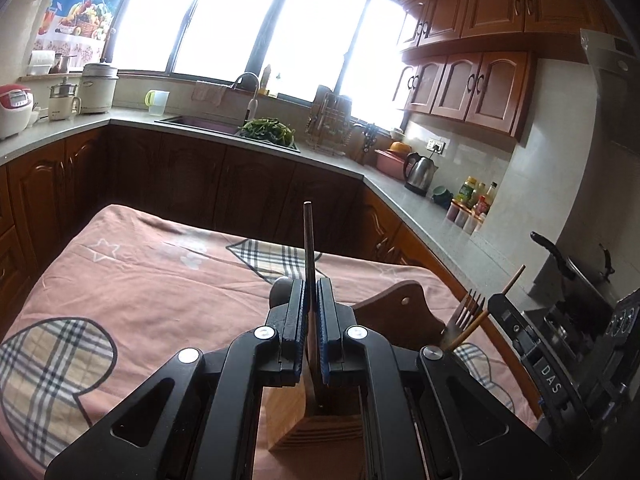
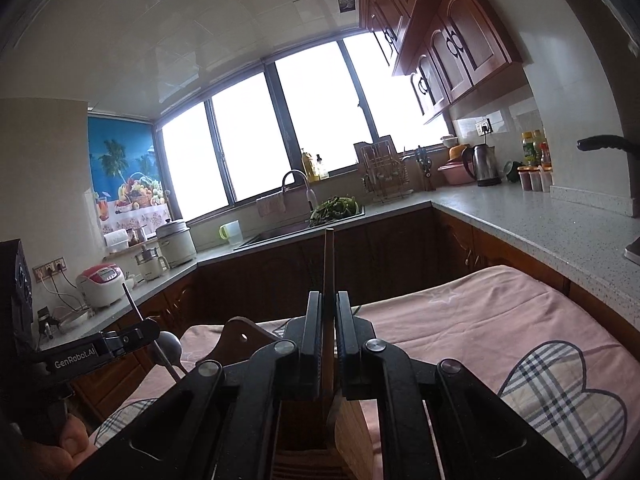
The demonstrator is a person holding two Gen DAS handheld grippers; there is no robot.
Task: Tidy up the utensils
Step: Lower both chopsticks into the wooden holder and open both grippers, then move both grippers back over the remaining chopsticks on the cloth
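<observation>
My left gripper [image 1: 309,285] is shut on a thin dark utensil handle [image 1: 308,236] that stands upright above a wooden utensil holder [image 1: 298,420]. My right gripper [image 2: 329,297] is shut on a light wooden stick [image 2: 329,260], also upright, over the same holder [image 2: 350,416]. The left wrist view shows the right gripper [image 1: 500,308] at the right with its stick [image 1: 516,280] slanting. A fork [image 1: 466,312] stands tines up beside it; what holds the fork is hidden. In the right wrist view the left gripper [image 2: 136,334] holds its dark rod [image 2: 134,304] near a grey round spoon bowl [image 2: 170,346].
The holder stands on a table under a pink cloth [image 1: 160,280] with plaid hearts. A dark wooden board with a hole [image 1: 400,304] lies behind the holder. Kitchen counters [image 1: 420,208] run around the table, with a kettle [image 1: 420,170], bottles and a sink. A hand [image 2: 68,444] grips the left tool.
</observation>
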